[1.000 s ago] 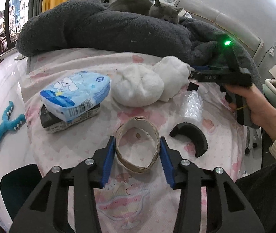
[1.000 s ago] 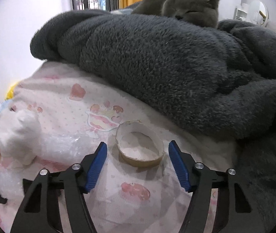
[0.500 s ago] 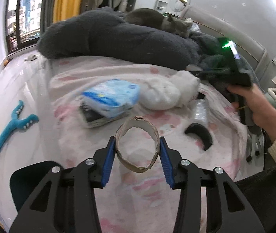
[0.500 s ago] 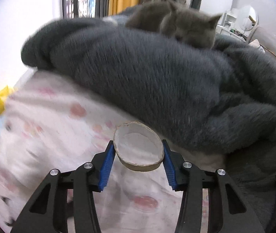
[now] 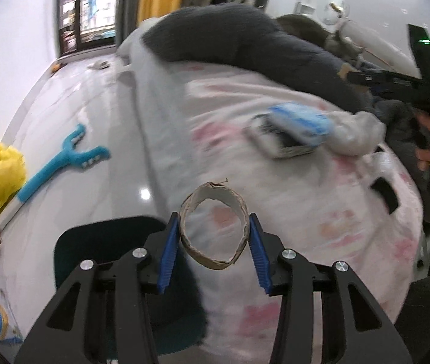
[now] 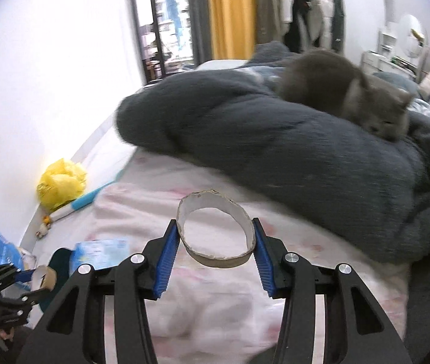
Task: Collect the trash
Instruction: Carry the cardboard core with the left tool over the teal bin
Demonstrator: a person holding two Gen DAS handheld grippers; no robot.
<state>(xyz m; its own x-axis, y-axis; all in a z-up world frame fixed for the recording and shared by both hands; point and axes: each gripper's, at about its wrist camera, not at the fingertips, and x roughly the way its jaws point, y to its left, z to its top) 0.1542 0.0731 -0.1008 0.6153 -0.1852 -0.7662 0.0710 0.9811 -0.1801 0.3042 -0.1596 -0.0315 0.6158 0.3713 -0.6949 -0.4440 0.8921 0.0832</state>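
Where right view only: cat (image 6: 345, 91).

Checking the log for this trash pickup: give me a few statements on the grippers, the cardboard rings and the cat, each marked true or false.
1. The left gripper is shut on a cardboard ring. True.
2. The right gripper is open with nothing between its jaws. False: it clamps a second cardboard ring.
3. A grey cat lies on the dark blanket. True.
4. The yellow bag lies on the bed. False: it sits on the floor by the wall.
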